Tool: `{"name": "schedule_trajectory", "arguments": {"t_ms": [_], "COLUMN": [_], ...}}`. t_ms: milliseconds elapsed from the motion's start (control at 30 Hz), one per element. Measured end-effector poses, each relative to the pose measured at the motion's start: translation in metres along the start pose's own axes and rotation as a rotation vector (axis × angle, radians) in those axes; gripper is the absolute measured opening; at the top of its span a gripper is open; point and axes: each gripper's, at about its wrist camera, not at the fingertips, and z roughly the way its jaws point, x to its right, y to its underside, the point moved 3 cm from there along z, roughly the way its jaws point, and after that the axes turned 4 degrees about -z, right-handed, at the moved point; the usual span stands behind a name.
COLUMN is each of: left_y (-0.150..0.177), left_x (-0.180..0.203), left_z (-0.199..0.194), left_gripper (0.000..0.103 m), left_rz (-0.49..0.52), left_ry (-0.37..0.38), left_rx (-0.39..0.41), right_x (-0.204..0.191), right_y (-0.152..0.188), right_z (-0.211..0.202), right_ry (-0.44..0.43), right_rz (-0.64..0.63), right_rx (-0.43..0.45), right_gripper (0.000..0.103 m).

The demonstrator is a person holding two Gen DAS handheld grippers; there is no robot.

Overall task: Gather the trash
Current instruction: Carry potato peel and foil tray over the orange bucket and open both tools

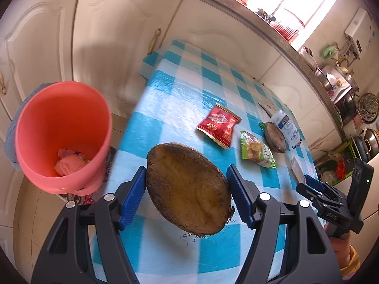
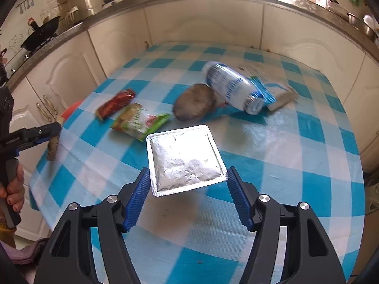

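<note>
Checked vinyl tablecloth; left claw clamps fibrous oval husk, right claw clamps crinkled foil packet

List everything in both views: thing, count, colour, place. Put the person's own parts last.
Bin: one, coral pink, off the table's left edge, pink scraps inside.
Table: one, blue-and-white check cloth, in front of cream cabinets.
Brown husk halves: two; one held between the left fingers, one lying mid-table beside the bottle.
Red wrapper: one, flat on the table.
Green snack wrapper: one, next to the red one.
Bottle: one, white with blue label, on its side.
Foil tray lid: one, silver, between the right fingers.
Left gripper: black, blue pads, shut on a husk half.
Right gripper: same colours, shut on the foil lid.
</note>
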Motion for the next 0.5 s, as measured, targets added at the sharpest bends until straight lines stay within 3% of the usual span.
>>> {"name": "schedule_trajectory", "arguments": {"t_ms": [500], "left_y": [-0.02], "left_x": [-0.09], "left_z": [-0.059], "left_gripper": [0.069], "left_rz": [-0.153], "left_ry": [-0.106], "left_rx": [0.154], "right_x": [-0.11], "right_y": [-0.072], "right_z": [0.004], "right_ry": [-0.183], "right_rz": [-0.179], "right_rx": [0.055], "right_gripper": [0.066]}}
